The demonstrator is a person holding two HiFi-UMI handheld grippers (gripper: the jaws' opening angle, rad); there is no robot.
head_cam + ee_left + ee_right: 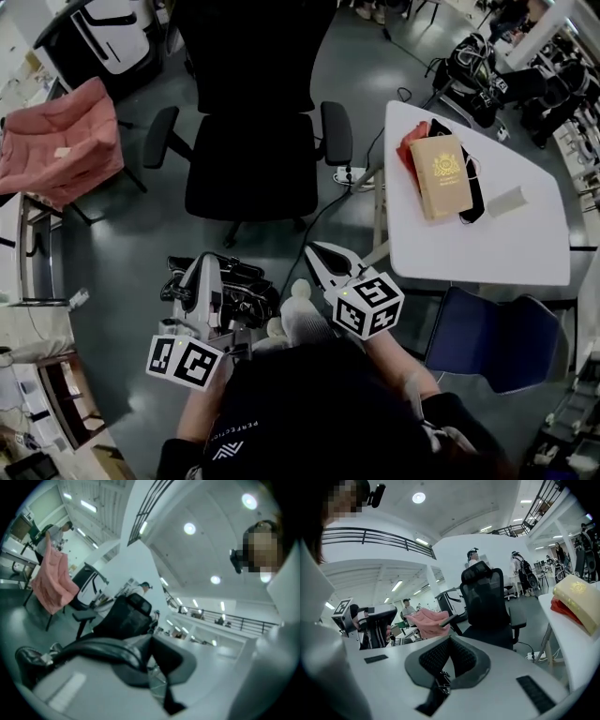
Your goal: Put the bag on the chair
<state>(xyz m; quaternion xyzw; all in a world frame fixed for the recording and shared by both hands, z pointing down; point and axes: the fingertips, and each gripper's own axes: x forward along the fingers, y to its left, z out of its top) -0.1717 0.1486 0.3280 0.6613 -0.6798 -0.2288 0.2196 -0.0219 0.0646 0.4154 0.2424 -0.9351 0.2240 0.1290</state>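
My left hand-held gripper [207,265] clamps the black bag [246,300], lower left; my right hand-held gripper [316,253] is closed, empty, below the chair [251,167].

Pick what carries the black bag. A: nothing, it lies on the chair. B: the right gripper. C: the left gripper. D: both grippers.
C: the bag hangs by its strap from the shut left gripper; the right gripper is shut on nothing.

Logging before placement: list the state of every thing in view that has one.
office chair: seat empty
black bag: held by its strap, not yet placed
left gripper: fingers shut on the strap
right gripper: fingers shut, empty
book: closed, flat on the white table
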